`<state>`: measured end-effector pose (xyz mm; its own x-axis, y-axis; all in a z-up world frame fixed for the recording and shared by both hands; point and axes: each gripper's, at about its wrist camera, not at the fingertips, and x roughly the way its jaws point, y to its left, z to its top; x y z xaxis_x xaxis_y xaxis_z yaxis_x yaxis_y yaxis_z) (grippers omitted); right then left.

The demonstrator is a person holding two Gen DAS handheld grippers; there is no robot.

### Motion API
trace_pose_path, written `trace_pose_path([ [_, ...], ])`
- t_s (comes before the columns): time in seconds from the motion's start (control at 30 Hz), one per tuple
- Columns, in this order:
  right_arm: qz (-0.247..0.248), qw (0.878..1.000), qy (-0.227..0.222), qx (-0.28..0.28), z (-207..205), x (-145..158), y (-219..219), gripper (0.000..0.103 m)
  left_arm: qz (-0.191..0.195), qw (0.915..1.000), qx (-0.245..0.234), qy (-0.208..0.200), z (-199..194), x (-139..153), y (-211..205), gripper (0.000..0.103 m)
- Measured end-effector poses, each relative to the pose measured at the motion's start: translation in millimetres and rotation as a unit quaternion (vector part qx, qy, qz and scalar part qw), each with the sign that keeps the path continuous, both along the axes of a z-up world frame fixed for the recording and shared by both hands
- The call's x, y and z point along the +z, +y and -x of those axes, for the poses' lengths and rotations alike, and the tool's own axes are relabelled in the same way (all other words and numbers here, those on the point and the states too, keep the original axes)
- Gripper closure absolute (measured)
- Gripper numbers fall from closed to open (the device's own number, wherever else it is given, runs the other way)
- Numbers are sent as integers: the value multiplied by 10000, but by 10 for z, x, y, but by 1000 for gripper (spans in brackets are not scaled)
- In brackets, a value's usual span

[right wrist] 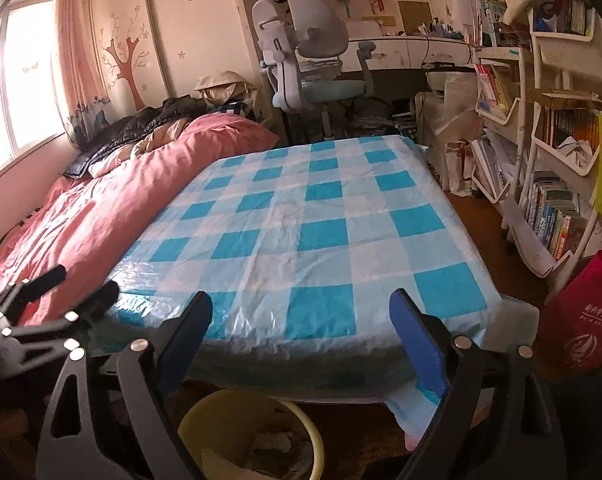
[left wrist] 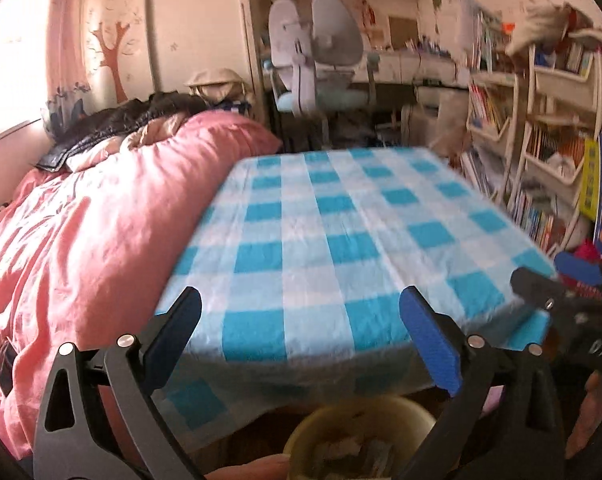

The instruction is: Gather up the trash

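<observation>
Both tools, left tool and right tool, were held released and empty over the yellow bin holding paper scraps. The checked worktop was seen bare of trash. Collection was judged finished or nearly so; a further piece would have to be located first.

we see the bench top all free; the pink bed blocks its left, the bookshelf stands right.
</observation>
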<state>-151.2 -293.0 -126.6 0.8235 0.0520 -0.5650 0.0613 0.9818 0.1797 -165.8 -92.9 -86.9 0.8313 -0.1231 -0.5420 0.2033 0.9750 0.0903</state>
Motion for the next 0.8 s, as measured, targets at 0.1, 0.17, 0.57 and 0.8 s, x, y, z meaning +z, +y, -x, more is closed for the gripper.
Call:
trace_pose_path([
  [0.1,123,9998,-129,-39,23,43,19,16,109,9998,44,-149,37,66,35,7],
  [0.17,204,9996,-198,-65,37,62,29,15,169,9996,57,-236,75,100,58,7],
  [0.57,479,9969,-583,-222,77,174,50,14,308,9981,91,-530,141,195,104,7],
  [0.8,551,9958,-699,-224,85,201,71,12,329,9969,120,-701,177,237,110,7],
])
